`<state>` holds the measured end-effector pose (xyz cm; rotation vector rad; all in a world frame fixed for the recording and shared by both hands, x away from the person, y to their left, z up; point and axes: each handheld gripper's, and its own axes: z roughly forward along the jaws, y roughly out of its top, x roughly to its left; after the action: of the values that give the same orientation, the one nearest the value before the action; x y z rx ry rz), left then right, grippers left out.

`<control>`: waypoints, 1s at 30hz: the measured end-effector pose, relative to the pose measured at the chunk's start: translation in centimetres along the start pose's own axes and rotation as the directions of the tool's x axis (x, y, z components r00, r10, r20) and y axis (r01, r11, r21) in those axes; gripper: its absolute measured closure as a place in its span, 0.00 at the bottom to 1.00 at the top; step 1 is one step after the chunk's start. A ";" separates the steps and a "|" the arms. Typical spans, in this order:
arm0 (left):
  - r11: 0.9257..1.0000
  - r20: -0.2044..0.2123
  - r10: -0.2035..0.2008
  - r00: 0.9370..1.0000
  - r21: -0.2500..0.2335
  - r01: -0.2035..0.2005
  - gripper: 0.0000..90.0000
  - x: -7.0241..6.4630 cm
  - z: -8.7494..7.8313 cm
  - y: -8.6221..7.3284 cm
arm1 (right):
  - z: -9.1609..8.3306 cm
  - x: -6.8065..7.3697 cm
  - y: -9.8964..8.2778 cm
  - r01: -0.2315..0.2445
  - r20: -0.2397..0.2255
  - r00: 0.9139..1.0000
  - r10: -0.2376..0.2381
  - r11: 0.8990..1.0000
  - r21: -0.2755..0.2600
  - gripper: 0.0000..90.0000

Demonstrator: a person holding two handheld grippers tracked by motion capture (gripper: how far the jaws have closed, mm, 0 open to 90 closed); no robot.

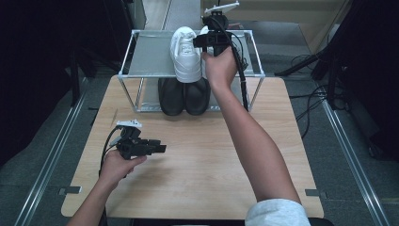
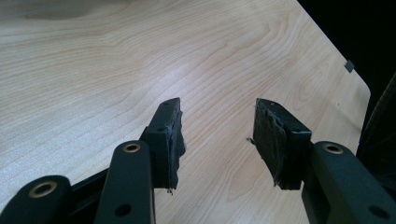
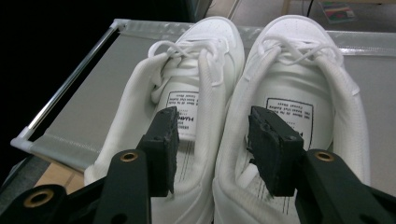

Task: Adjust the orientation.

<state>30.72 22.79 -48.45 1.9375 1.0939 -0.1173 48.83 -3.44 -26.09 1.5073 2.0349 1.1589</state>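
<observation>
Both white sneakers [image 3: 261,102] sit paired on the shoe rack [image 1: 146,56] top. The right gripper [image 3: 212,140] hangs above them with jaws open and empty, so placing looks done. The left gripper [image 2: 217,135] idles open near the rack.

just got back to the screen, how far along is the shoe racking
Looks done: both white shoes sit side by side on the rack's top shelf, and the black pair sits below. In hand: nothing. The right gripper is open at the white shoes' heels; the left gripper is open over the table. Left: seemingly nothing but pulling back.
</observation>
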 end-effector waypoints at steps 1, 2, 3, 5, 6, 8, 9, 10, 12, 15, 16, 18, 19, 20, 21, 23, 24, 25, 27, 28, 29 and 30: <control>1.000 -0.001 -0.003 1.000 -0.002 0.003 0.58 0.0 0.0 0.0 | -0.1 0.0 -0.1 0.002 -0.004 1.000 -0.002 1.000 0.000 0.60; 1.000 -0.001 -0.003 1.000 0.000 0.003 0.58 0.0 0.0 0.0 | -0.2 0.0 -0.2 0.000 -0.008 1.000 0.000 1.000 0.001 0.60; 1.000 -0.001 -0.005 1.000 0.000 0.005 0.58 0.0 0.1 0.0 | -0.3 -0.1 -0.3 0.004 -0.018 1.000 -0.004 1.000 -0.001 0.60; 1.000 -0.001 -0.006 1.000 0.000 0.006 0.58 0.0 0.1 0.0 | -0.5 -0.2 -0.6 0.004 -0.030 1.000 -0.004 1.000 -0.001 0.60; 1.000 -0.002 -0.005 1.000 0.000 0.005 0.58 0.0 0.1 0.0 | -0.6 -0.2 -0.7 0.007 -0.033 0.999 -0.007 1.000 0.001 0.59; 1.000 -0.002 -0.002 1.000 0.004 0.002 0.58 0.0 0.1 0.0 | -0.9 -0.1 -0.9 0.017 -0.035 0.999 -0.018 1.000 -0.006 0.59; 1.000 -0.001 -0.001 1.000 0.005 0.001 0.58 0.0 0.1 0.0 | -1.1 -0.1 -1.0 0.022 -0.036 0.999 -0.022 1.000 -0.010 0.58; 1.000 -0.002 -0.002 1.000 0.004 0.002 0.58 0.0 0.1 0.0 | -1.3 -0.1 -1.0 0.024 -0.042 0.999 -0.025 1.000 -0.015 0.58; 1.000 -0.003 0.001 1.000 0.007 -0.001 0.58 0.0 0.1 0.0 | -1.7 -0.2 -1.0 0.020 -0.052 0.998 -0.021 1.000 -0.020 0.58; 1.000 -0.004 -0.003 1.000 0.001 0.003 0.58 0.0 0.1 0.0 | -2.4 -0.3 -1.1 0.029 -0.063 0.998 -0.031 0.999 -0.027 0.58; 1.000 -0.002 0.000 1.000 0.004 0.000 0.58 0.0 0.1 0.0 | -2.7 -0.3 -1.1 0.028 -0.065 0.997 -0.030 0.999 -0.031 0.58; 1.000 -0.002 -0.006 1.000 0.003 0.006 0.58 -0.1 0.1 0.0 | -3.1 -0.4 -1.2 0.035 -0.068 0.997 -0.038 0.999 -0.035 0.58; 1.000 -0.002 -0.006 1.000 0.004 0.006 0.58 -0.1 0.2 0.0 | -3.4 -0.5 -1.3 0.035 -0.070 0.997 -0.037 0.999 -0.036 0.57; 1.000 -0.002 -0.001 1.000 0.006 0.001 0.58 -0.1 0.2 0.0 | -3.6 -0.5 -1.3 0.034 -0.073 0.997 -0.037 0.999 -0.037 0.57; 1.000 -0.004 -0.003 1.000 0.003 0.003 0.58 -0.1 0.2 0.0 | -3.8 -0.6 -1.4 0.035 -0.081 0.996 -0.038 0.999 -0.034 0.57; 1.000 -0.005 -0.002 1.000 0.007 0.002 0.58 -0.1 0.2 0.0 | -4.2 -0.7 -1.5 0.031 -0.105 0.994 -0.033 0.999 -0.025 0.57; 1.000 -0.006 -0.003 1.000 0.006 0.003 0.58 -0.1 0.2 0.0 | -4.4 -0.6 -1.6 0.035 -0.109 0.993 -0.037 0.999 -0.023 0.57; 1.000 -0.005 -0.003 1.000 0.007 0.003 0.58 -0.1 0.2 0.0 | -4.7 -0.6 -1.8 0.043 -0.114 0.992 -0.045 0.999 -0.020 0.57; 1.000 -0.006 0.001 1.000 0.009 -0.001 0.58 -0.1 0.2 0.0 | -5.0 -0.5 -2.0 0.051 -0.118 0.992 -0.053 0.998 -0.022 0.57; 1.000 -0.007 -0.001 1.000 0.007 0.001 0.58 -0.1 0.2 0.0 | -5.1 -0.5 -2.2 0.053 -0.127 0.990 -0.056 0.998 -0.023 0.57; 1.000 -0.007 -0.001 1.000 0.007 0.001 0.58 -0.1 0.2 0.0 | -5.1 -0.5 -2.2 0.053 -0.127 0.990 -0.056 0.998 -0.023 0.57; 1.000 -0.005 -0.003 1.000 0.009 0.003 0.58 -0.1 0.1 0.0 | -5.4 -0.5 -2.7 0.056 -0.144 0.988 -0.059 0.998 -0.025 0.57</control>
<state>30.73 22.64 -48.51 1.9452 1.1009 -0.1194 43.59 -6.36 -25.08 1.3820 2.1380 1.2961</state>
